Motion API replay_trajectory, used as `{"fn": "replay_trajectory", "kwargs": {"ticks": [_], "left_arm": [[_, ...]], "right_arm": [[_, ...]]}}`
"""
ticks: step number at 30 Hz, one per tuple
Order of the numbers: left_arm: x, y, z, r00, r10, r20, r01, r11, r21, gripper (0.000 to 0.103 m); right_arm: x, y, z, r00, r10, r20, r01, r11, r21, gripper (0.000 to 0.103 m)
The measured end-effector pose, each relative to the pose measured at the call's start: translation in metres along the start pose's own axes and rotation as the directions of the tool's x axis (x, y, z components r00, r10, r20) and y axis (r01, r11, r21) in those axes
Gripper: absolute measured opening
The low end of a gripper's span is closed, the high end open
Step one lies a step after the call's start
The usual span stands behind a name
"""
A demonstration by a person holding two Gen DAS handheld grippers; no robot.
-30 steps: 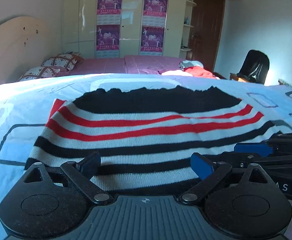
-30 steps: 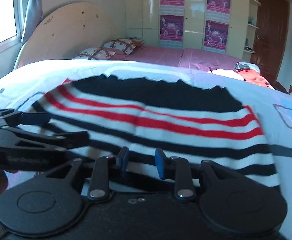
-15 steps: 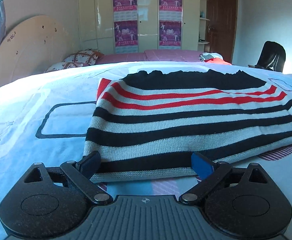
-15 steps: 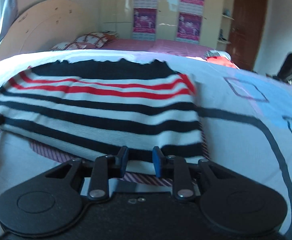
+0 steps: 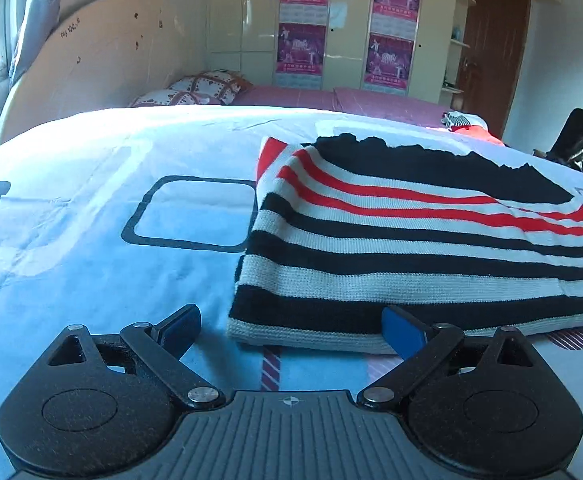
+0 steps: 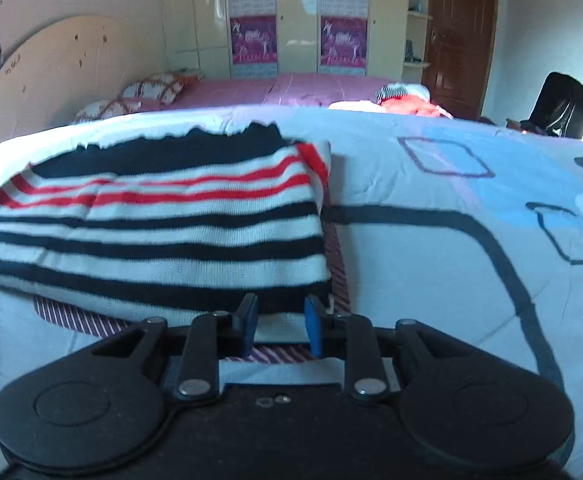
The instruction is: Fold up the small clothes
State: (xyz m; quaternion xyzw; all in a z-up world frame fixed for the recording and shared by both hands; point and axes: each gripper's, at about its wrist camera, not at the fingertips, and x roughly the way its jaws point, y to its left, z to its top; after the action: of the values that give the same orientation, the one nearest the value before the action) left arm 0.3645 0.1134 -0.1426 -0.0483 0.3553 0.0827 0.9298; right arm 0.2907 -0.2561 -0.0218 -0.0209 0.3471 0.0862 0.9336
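A striped knit garment (image 5: 411, 248) with black, white and red bands lies folded flat on the pale blue bedspread (image 5: 71, 240). It also shows in the right wrist view (image 6: 163, 232). My left gripper (image 5: 291, 330) is open and empty, just in front of the garment's near left corner. My right gripper (image 6: 279, 322) has its jaws a small gap apart at the garment's near right corner, holding nothing. A thin striped patch of the bedspread (image 6: 91, 320) shows under the garment's near edge.
A second bed with a pink cover (image 6: 283, 84), pillows (image 5: 195, 90) and loose clothes (image 6: 407, 102) stands behind. A wardrobe with posters (image 5: 347, 24), a brown door (image 6: 459, 32) and a black chair (image 6: 559, 104) line the back. A wooden headboard (image 5: 91, 68) leans at left.
Both grippers have drawn back from the garment and apart. The left has swung toward its left corner, the right toward its right corner. The garment lies still.
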Motion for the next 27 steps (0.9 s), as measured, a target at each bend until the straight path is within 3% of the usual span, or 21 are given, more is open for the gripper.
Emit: {"fn": "replay_trajectory", "kwargs": {"ticks": [3, 8, 12, 14, 16, 18, 20, 22, 25, 27], "left_arm": [[0.008, 0.003, -0.003, 1.0, -0.002, -0.02, 0.002, 1.0, -0.02, 0.097], [0.008, 0.0, 0.001, 0.999, 0.027, -0.045, -0.027, 1.0, -0.011, 0.1], [-0.016, -0.008, -0.001, 0.999, 0.032, -0.04, -0.033, 0.999, -0.023, 0.1], [-0.036, -0.008, -0.005, 1.0, 0.004, -0.001, -0.004, 0.997, -0.076, 0.1], [-0.055, 0.0, -0.011, 0.997, -0.056, 0.045, 0.064, 0.98, -0.188, 0.1], [-0.062, 0.012, -0.021, 0.986, -0.15, 0.067, 0.164, 0.93, -0.328, 0.1], [-0.057, 0.024, -0.035, 0.968, -0.242, 0.059, 0.242, 0.852, -0.464, 0.099], [-0.048, 0.031, -0.046, 0.947, -0.315, 0.062, 0.295, 0.776, -0.558, 0.08], [-0.034, 0.035, -0.058, 0.944, -0.319, 0.083, 0.297, 0.714, -0.634, 0.079], [-0.025, 0.042, -0.062, 0.938, -0.32, 0.133, 0.32, 0.654, -0.686, 0.08]], "right_arm": [[0.018, -0.011, -0.008, 0.997, -0.031, -0.066, 0.034, 0.999, 0.037, 0.03], [0.016, -0.014, -0.007, 0.997, -0.028, -0.071, 0.031, 0.999, 0.041, 0.031], [-0.006, -0.01, -0.007, 0.999, -0.007, -0.039, 0.008, 0.999, 0.047, 0.032], [-0.016, -0.007, -0.012, 0.999, 0.013, -0.031, -0.012, 0.999, 0.044, 0.033], [-0.025, -0.002, -0.016, 0.999, 0.037, -0.023, -0.036, 0.999, 0.038, 0.033], [-0.035, 0.003, -0.019, 0.997, 0.08, -0.009, -0.08, 0.996, 0.043, 0.037], [-0.04, 0.008, -0.02, 0.993, 0.115, -0.007, -0.114, 0.992, 0.056, 0.041], [-0.045, 0.015, -0.019, 0.99, 0.138, 0.002, -0.138, 0.988, 0.071, 0.046], [-0.047, 0.028, -0.017, 0.983, 0.183, 0.026, -0.184, 0.98, 0.075, 0.042], [-0.044, 0.04, -0.012, 0.98, 0.193, 0.043, -0.195, 0.979, 0.054, 0.038]]}}
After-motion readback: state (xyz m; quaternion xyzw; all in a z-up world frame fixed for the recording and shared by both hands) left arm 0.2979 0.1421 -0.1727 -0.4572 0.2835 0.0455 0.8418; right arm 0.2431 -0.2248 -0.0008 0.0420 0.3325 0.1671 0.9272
